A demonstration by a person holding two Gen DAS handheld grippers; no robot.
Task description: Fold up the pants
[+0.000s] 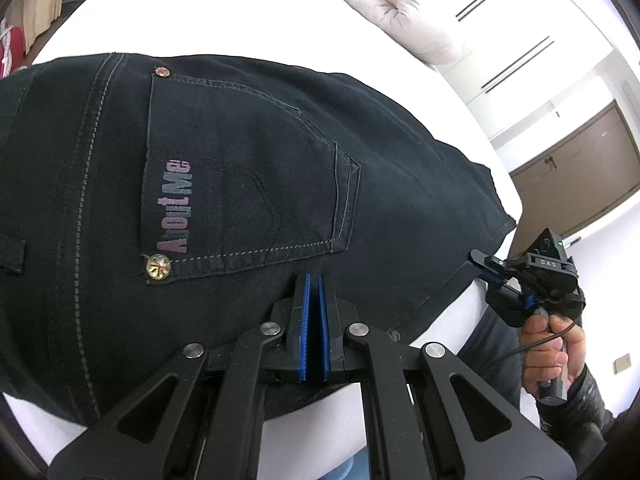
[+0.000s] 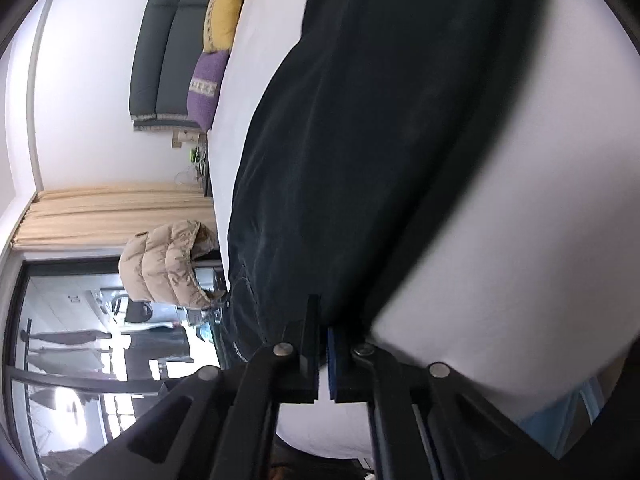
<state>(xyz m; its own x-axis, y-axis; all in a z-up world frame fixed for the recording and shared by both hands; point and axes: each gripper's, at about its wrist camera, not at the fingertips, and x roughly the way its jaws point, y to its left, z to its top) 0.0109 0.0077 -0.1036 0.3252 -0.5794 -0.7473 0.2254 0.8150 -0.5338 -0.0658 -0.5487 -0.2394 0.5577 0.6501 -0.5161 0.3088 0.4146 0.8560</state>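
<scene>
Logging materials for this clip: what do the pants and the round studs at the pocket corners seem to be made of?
Pants: dark, matte woven cotton, probably denim, judging by the contrast topstitching and patch pocket.
Studs: shiny metal by their glint, brass or copper tone with a faceted face; possibly plated plastic.

A white bed [image 1: 248, 20] is seen, with a yellow pillow [image 2: 224, 16] and a purple pillow [image 2: 206, 88] lying at its edge towards ten o'clock in the right wrist view. A beige puffer jacket [image 2: 168, 268] is shown at eight o'clock below cream curtains [image 2: 116, 216]. A brown cabinet [image 1: 580, 160] is found at three o'clock in the left wrist view.
</scene>
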